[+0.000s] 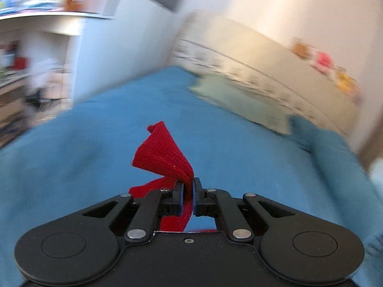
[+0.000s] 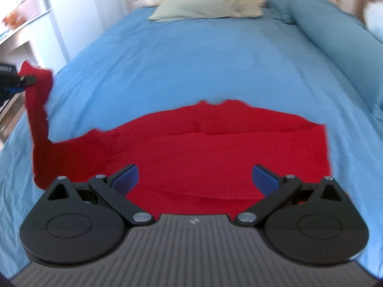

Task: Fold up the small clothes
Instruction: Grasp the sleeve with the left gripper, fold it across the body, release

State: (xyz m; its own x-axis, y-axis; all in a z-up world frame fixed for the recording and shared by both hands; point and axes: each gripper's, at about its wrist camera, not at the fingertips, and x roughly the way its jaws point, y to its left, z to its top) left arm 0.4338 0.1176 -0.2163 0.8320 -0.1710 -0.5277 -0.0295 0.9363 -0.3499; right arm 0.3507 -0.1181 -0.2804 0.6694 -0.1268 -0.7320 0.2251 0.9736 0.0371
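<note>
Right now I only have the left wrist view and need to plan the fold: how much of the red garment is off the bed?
Observer: Only one end. The red garment mostly lies spread on the blue bedsheet; a strip at its left rises to the left gripper.
Operator: Is the right gripper holding anything?
Observer: No. The right gripper is open above the cloth, fingers wide apart.
Operator: Anything beside the garment on the right?
Observer: A blue bolster along the bed's right side, apart from the cloth.
</note>
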